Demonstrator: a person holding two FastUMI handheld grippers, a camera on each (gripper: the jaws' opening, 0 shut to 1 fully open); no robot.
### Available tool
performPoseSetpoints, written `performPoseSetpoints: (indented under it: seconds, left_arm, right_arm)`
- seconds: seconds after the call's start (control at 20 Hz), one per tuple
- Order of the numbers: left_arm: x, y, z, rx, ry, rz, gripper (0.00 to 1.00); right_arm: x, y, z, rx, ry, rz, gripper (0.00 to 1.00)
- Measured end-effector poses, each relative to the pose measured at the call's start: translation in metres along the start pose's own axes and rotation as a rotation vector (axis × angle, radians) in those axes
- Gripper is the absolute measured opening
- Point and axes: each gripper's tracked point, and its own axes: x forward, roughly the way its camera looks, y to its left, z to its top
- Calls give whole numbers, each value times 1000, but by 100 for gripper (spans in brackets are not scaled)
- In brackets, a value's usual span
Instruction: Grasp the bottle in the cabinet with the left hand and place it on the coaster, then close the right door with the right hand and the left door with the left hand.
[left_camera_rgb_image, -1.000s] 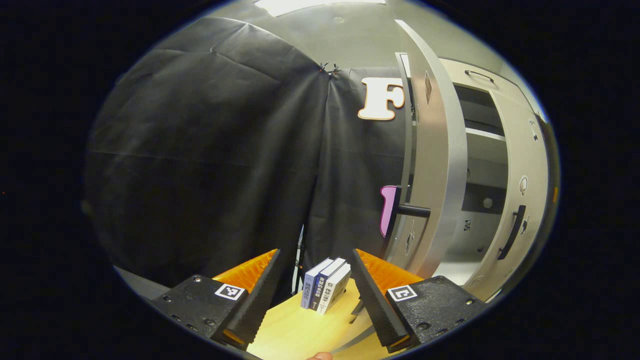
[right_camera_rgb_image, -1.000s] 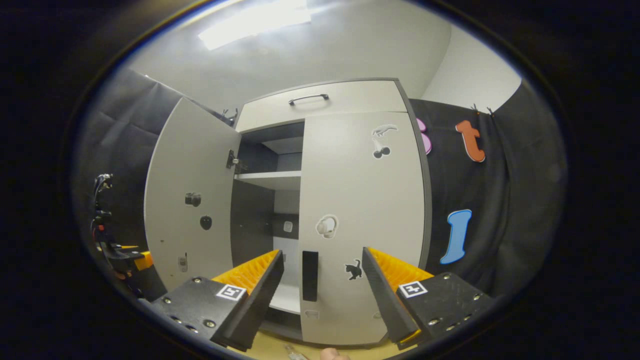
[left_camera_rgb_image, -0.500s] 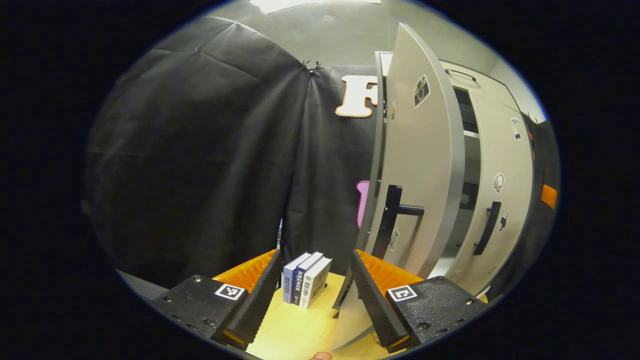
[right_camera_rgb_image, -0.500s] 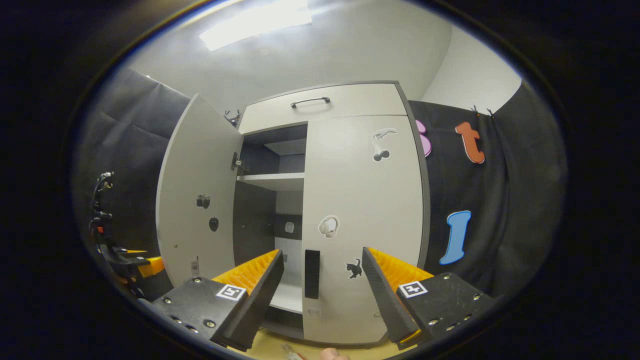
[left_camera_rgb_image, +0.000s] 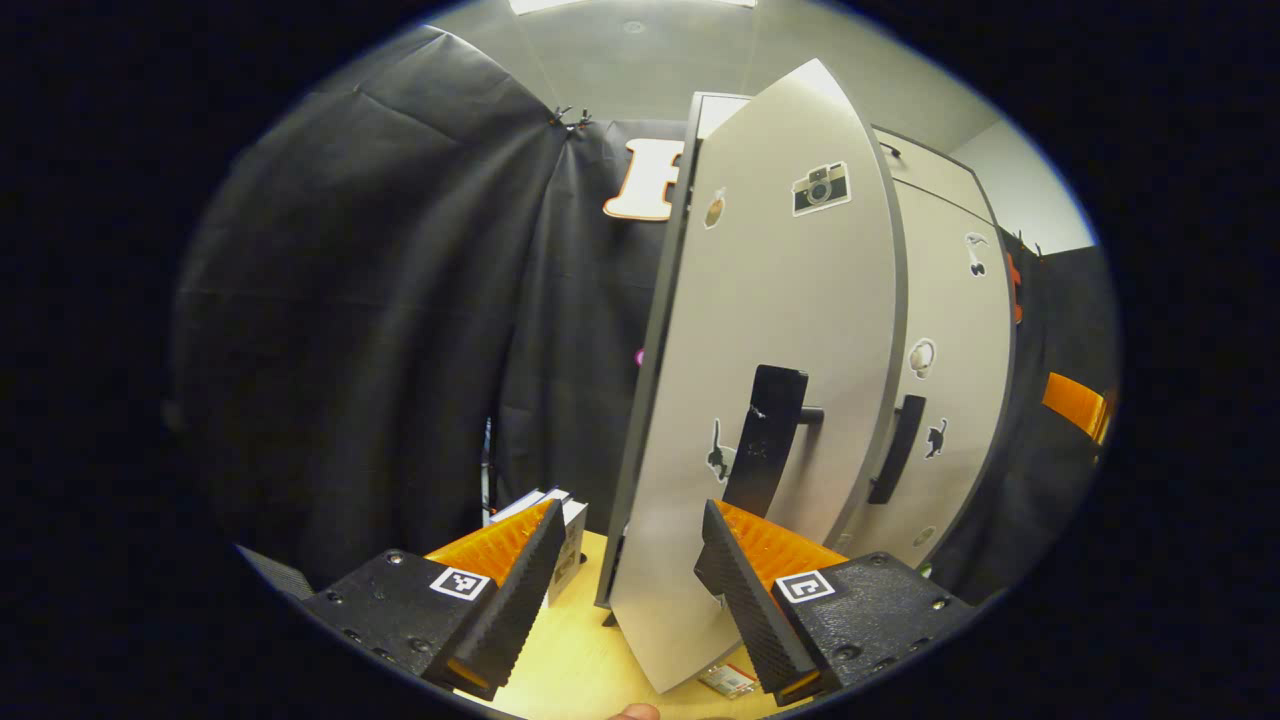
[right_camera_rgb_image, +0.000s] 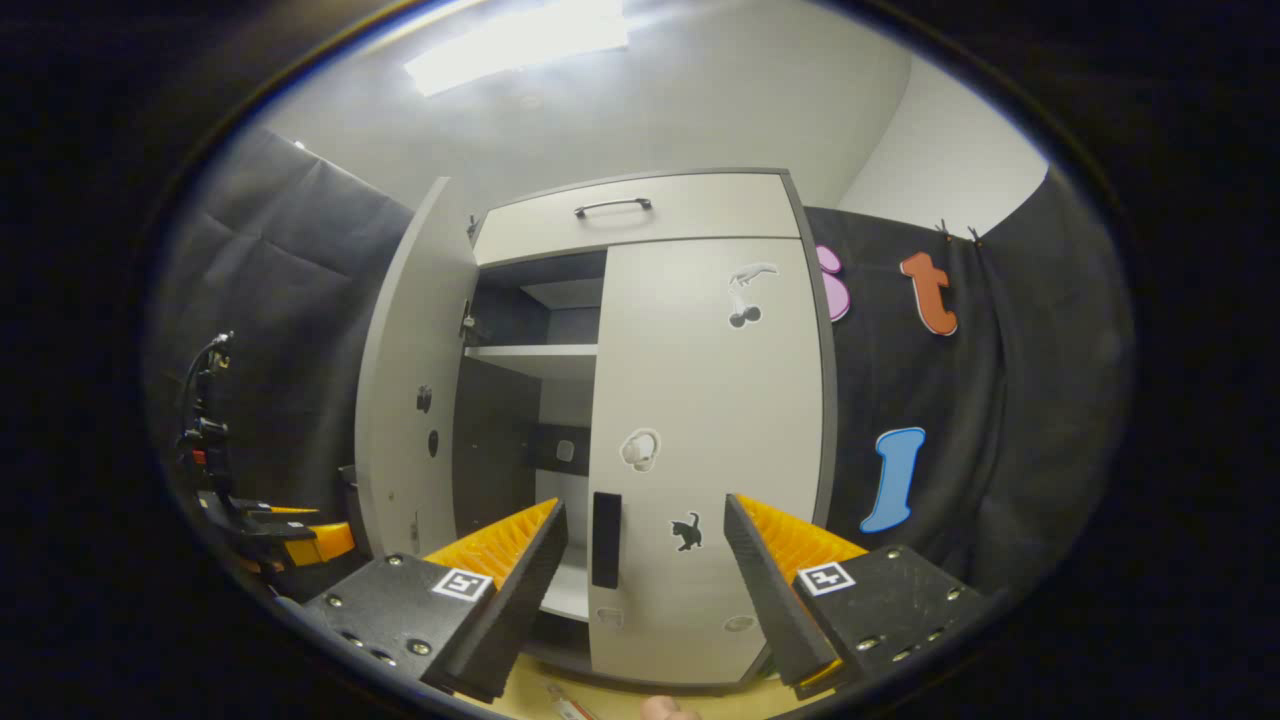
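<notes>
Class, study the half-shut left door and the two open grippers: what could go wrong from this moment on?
1. The left gripper has the left door edge between its spread fingers, so the door may slip off sideways.
2. The left door handle could catch a finger.
3. The right door looks shut; a hard swing might bang against it.

The left gripper view is taken low over the tabletop (left_camera_rgb_image: 585, 665), close against the outer face of the left door (left_camera_rgb_image: 770, 300). The right gripper view is aimed squarely at the cabinet (right_camera_rgb_image: 640, 205) from farther back. Both doors are shared by the two views.
</notes>
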Motion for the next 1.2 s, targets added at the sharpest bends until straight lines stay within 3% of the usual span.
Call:
performPoseSetpoints:
  seconds: [0.1, 0.15, 0.2, 1.2]
  left_arm:
    - [3, -16, -1, -1, 5, -39, 83]
    - [4, -23, -2, 1, 8, -56, 95]
    - [5, -28, -1, 6, 6, -65, 91]
    - [5, -53, 4, 24, 6, -118, 91]
  right_arm:
    - [-1, -5, 0, 0, 2, -12, 95]
    - [0, -8, 1, 1, 2, -16, 95]
    - [-2, -9, 0, 3, 3, -19, 95]
    - [-9, -17, -2, 2, 11, -34, 95]
